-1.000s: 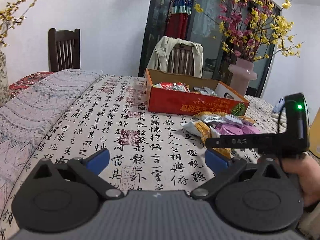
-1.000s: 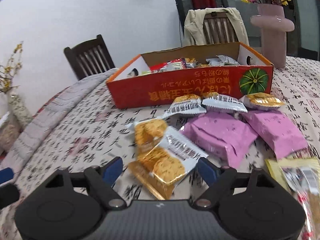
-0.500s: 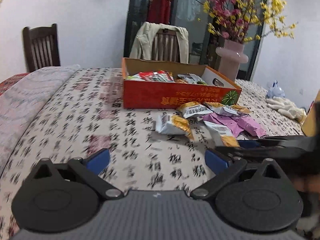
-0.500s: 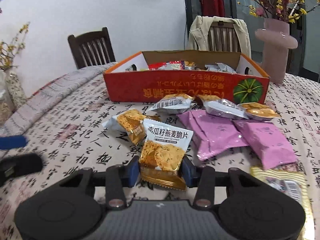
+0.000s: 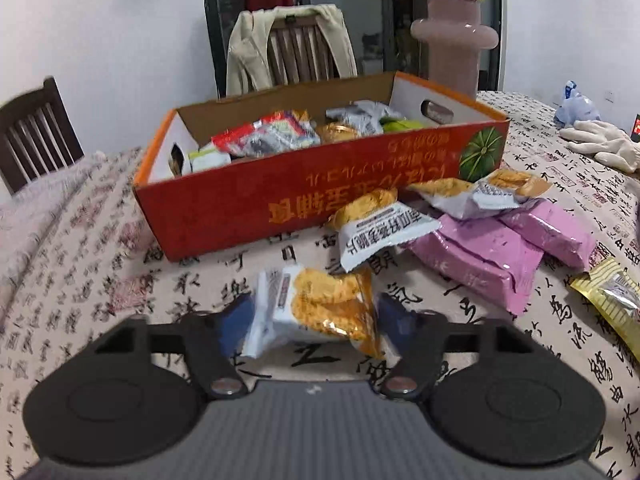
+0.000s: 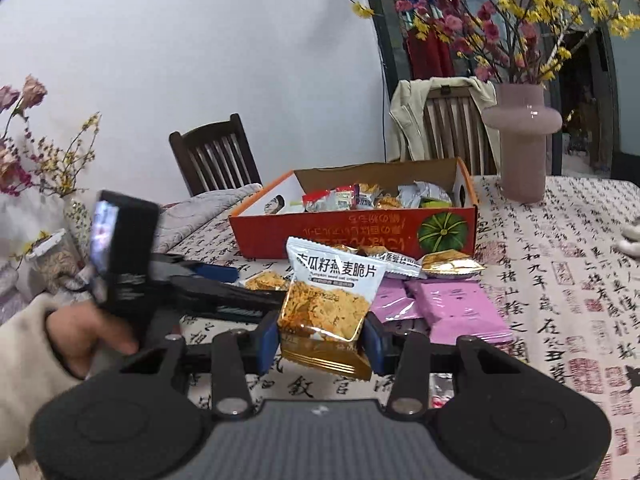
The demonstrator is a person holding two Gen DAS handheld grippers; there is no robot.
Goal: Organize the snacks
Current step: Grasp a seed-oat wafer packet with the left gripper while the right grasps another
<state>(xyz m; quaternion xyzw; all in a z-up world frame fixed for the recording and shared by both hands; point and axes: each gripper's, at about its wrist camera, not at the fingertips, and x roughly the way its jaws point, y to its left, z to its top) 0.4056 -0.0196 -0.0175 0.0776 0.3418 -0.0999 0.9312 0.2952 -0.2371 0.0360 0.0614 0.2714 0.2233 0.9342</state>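
An open red cardboard box with several snacks inside stands mid-table. In front of it lie loose oat-crisp packets and purple packs. My left gripper is low over the table. Its jaws are closing on a gold-and-white oat-crisp packet, which bows up between the blue pads. My right gripper is shut on another oat-crisp packet, held upright above the cloth. The right wrist view shows the box behind it and the left gripper, held by a hand, to its left.
A pink vase with flowering branches stands behind the box's right end. White gloves lie at the far right and a gold packet at the near right. Chairs stand along the far side. A patterned cloth covers the table.
My left gripper swung right toward the snack pile, dropped, and its jaws came in around a packet. My right gripper shut on a packet and lifted it off the table.
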